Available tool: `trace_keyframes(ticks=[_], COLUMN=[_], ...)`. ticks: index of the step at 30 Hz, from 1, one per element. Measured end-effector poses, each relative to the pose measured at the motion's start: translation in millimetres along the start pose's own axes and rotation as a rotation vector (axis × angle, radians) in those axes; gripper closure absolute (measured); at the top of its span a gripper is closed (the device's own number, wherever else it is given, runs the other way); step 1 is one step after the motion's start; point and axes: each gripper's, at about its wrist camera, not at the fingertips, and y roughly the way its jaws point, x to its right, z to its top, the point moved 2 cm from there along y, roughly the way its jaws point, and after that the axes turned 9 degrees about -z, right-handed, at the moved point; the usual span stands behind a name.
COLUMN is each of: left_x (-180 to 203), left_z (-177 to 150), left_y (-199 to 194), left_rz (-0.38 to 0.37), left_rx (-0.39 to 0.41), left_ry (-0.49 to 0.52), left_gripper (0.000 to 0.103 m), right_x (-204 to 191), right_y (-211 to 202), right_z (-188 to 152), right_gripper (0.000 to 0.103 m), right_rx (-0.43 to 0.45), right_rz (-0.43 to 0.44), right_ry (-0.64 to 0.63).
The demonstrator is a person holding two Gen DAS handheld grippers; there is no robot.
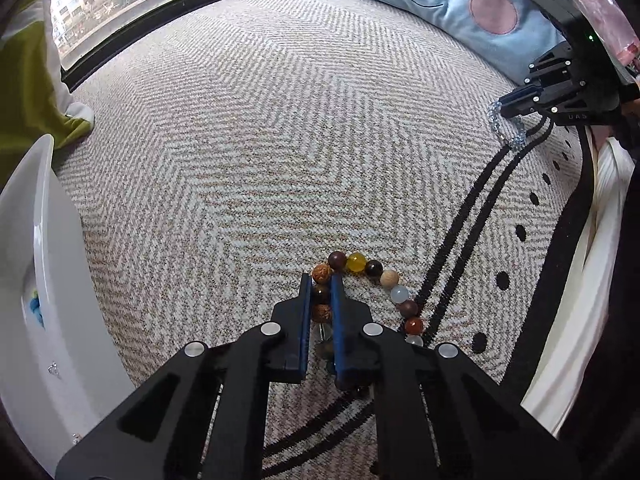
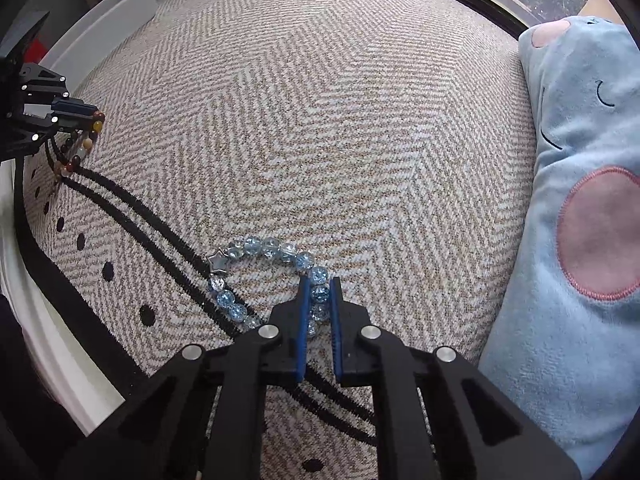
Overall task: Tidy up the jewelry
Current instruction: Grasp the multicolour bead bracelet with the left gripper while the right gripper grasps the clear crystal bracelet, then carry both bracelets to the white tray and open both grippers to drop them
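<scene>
My left gripper (image 1: 321, 285) is shut on a bracelet of brown, amber and cream beads (image 1: 376, 272) that lies on the herringbone rug (image 1: 260, 140); it also shows far left in the right wrist view (image 2: 90, 118). My right gripper (image 2: 319, 285) is shut on a blue crackle-glass bead bracelet (image 2: 256, 250) with a silver star charm (image 2: 218, 263), also on the rug. In the left wrist view that gripper (image 1: 505, 107) sits far right with the blue bracelet (image 1: 516, 136) hanging under it.
A white tray (image 1: 44, 264) stands at the left edge, with something blue inside; it shows at the top left in the right wrist view (image 2: 120, 8). A blue plush pillow (image 2: 580, 200) lies along the right. A window runs behind the rug. White cloth (image 1: 576, 280) borders the rug's edge.
</scene>
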Motion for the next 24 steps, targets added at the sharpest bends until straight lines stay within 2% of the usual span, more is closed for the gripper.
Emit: trace_keyframes(ticks=[7,13,19,24], left_x=[-12,-17,-33,-67], left_z=[3,6,5,-15], left_y=[-31,-84,-155,-190], left_rz=[-0.016,-0.007,0.071,0.172], left_rx=[0.053,0.150,0.251,0.241], left_ry=[-0.026,-0.041,-0.053,-0.077], left_gripper=[0.093,0.093,0.093,0.093], right_x=[1,-29,-96,-160], right_y=[-17,-59,-107,-133], right_z=[8,50,117,176], right_gripper=[0.093,0.093,0.093,0.092], right_rx=[0.053,0.172,0.325,0.420], right_rz=[-0.042,-0.006,0.069,0.117], right_ry=[-0.025,-0.061,-0.121,-0.191])
